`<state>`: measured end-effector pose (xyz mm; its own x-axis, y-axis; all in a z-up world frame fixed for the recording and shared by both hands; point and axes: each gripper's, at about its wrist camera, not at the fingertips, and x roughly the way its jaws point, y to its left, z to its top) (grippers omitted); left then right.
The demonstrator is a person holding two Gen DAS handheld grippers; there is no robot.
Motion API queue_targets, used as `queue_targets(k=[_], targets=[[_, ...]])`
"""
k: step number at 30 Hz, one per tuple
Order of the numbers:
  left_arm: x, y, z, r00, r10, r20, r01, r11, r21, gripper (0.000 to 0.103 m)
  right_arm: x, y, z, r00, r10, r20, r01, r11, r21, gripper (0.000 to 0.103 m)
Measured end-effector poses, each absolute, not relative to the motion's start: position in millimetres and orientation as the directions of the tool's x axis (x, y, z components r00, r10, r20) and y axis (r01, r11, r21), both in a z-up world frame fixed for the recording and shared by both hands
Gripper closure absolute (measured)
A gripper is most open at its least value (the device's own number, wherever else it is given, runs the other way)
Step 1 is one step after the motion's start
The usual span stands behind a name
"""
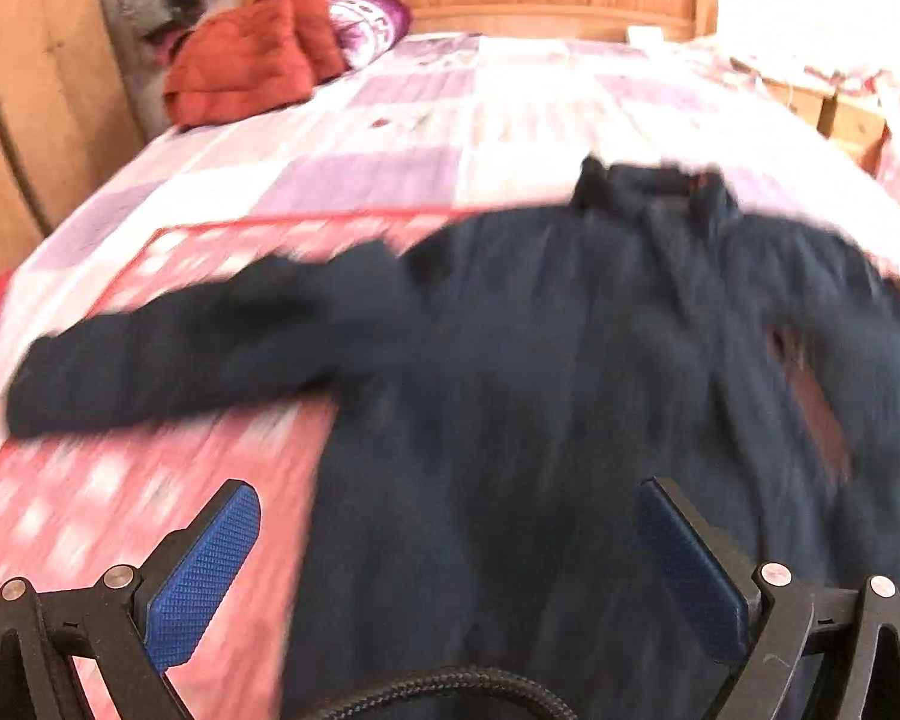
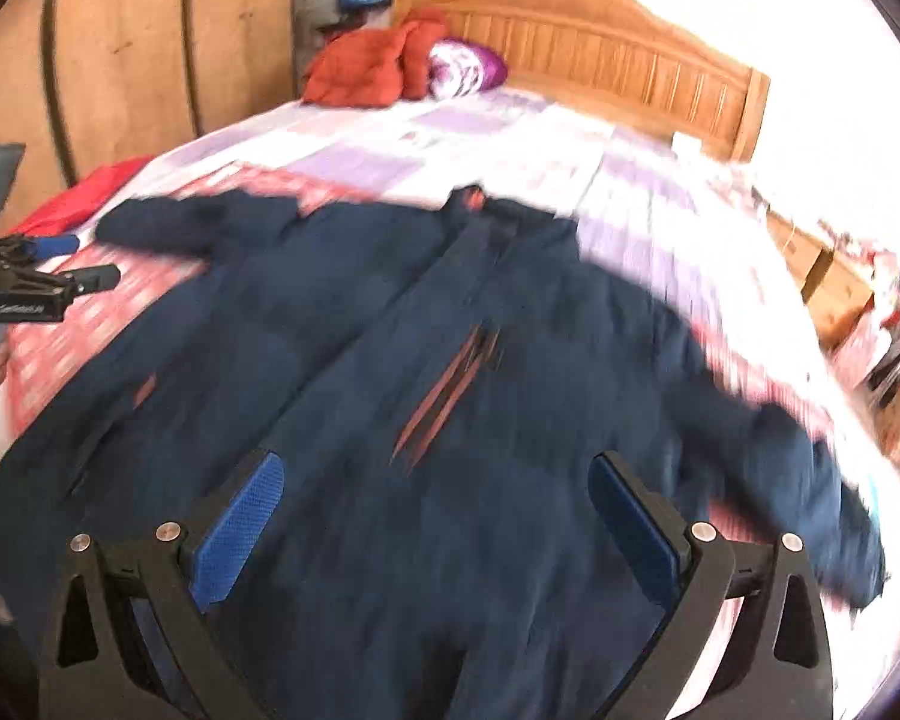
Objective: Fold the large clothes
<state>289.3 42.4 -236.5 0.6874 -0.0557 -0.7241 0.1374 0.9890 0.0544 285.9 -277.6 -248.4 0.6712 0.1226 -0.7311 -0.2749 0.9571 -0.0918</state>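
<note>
Item: one large dark navy padded jacket with rust-coloured pocket trims (image 2: 426, 372), spread front-up and flat on the pink-and-lilac checked quilt (image 1: 354, 138) of a bed with a wooden slatted headboard (image 2: 606, 54); no fold appears made yet, so the whole folding seems left to do. Its long axis runs near to far, collar (image 1: 654, 186) toward the headboard and hem nearest the cameras, sleeves out to left and right. Left gripper (image 1: 450, 546) and right gripper (image 2: 438, 516) hover over the hem, tongs wide, holding nothing.
</note>
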Motion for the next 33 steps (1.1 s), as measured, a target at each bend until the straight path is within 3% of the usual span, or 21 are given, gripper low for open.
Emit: queue_targets(k=[7,14,16,18,24,26,27,29,33], targets=[[414,-14,-292,0.650,-0.051,-0.758,0.163,0.984,0.073,0.000,437,-250,-310,0.634,0.035,-0.772,-0.231,0.962,-0.147,0.000],[485,-46,-353,0.590,0.002,-0.808,0.165,0.979,0.123,0.000,509,-237,-380,0.546,0.060,-0.836,-0.290,0.949,-0.122,0.000],[504,-29,-367,0.556,0.026,-0.831,0.126,0.985,0.115,0.000,524,-258,-390,0.517,0.109,-0.849,-0.283,0.958,-0.049,0.000],[515,1,-372,0.561,0.019,-0.828,0.089,0.993,0.083,0.000,530,-286,-394,0.513,0.130,-0.848,-0.263,0.965,-0.011,0.000],[528,55,-364,0.621,0.042,-0.783,0.152,0.973,0.173,0.000,514,-410,-393,0.519,-0.029,-0.854,-0.087,0.992,-0.086,0.000],[528,68,-358,0.625,-0.003,-0.780,0.182,0.973,0.142,0.000,498,-460,-389,0.524,-0.081,-0.848,0.006,0.996,-0.092,0.000],[526,71,-357,0.636,0.006,-0.771,0.181,0.971,0.157,0.000,494,-471,-387,0.534,-0.046,-0.844,-0.006,0.998,-0.058,0.009],[529,84,-359,0.647,0.078,-0.759,0.125,0.970,0.207,0.000,483,-476,-384,0.545,-0.019,-0.838,-0.072,0.995,-0.069,0.013],[526,105,-366,0.624,0.099,-0.775,0.061,0.983,0.174,0.000,481,-459,-384,0.548,-0.099,-0.831,-0.049,0.987,-0.150,0.009]])
